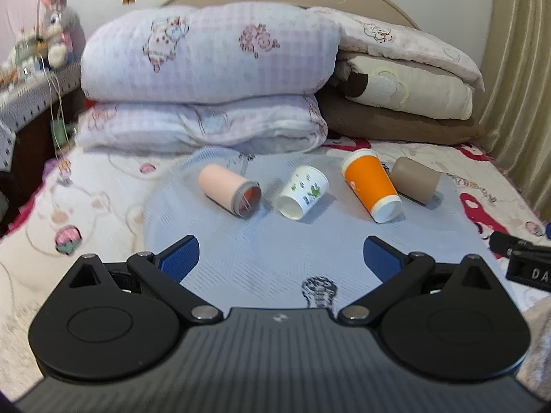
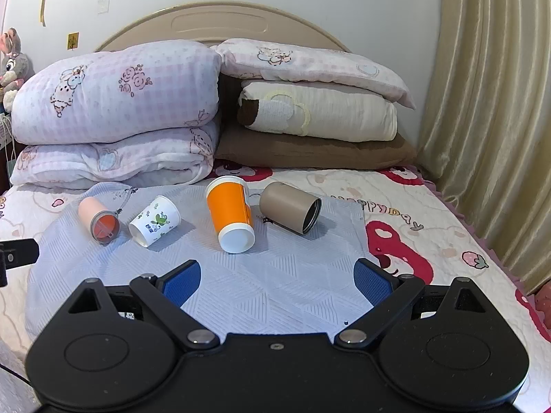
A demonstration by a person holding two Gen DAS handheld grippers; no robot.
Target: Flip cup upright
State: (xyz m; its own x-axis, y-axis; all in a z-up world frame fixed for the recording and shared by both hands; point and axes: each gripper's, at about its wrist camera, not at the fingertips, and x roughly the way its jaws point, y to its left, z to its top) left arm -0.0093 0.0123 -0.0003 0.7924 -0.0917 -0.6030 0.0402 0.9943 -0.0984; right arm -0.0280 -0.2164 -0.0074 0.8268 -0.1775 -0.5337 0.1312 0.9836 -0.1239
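Several cups lie on their sides on a pale blue cloth (image 1: pixel 241 261) (image 2: pixel 275 275) on the bed. From left to right: a pink cup (image 1: pixel 225 189) (image 2: pixel 94 218), a white flowered paper cup (image 1: pixel 303 191) (image 2: pixel 155 222), an orange cup with white ends (image 1: pixel 370 186) (image 2: pixel 230 216) and a tan cup (image 1: pixel 416 179) (image 2: pixel 289 211). My left gripper (image 1: pixel 280 258) is open and empty, short of the cups. My right gripper (image 2: pixel 277 282) is open and empty, short of the orange cup.
Folded quilts (image 1: pixel 206 79) (image 2: pixel 117 110) and stacked pillows (image 1: pixel 403 96) (image 2: pixel 316 120) lie behind the cups against the headboard. A curtain (image 2: pixel 482 103) hangs on the right. The other gripper shows at each view's edge, the right one in the left wrist view (image 1: pixel 523 261), the left one in the right wrist view (image 2: pixel 13 258).
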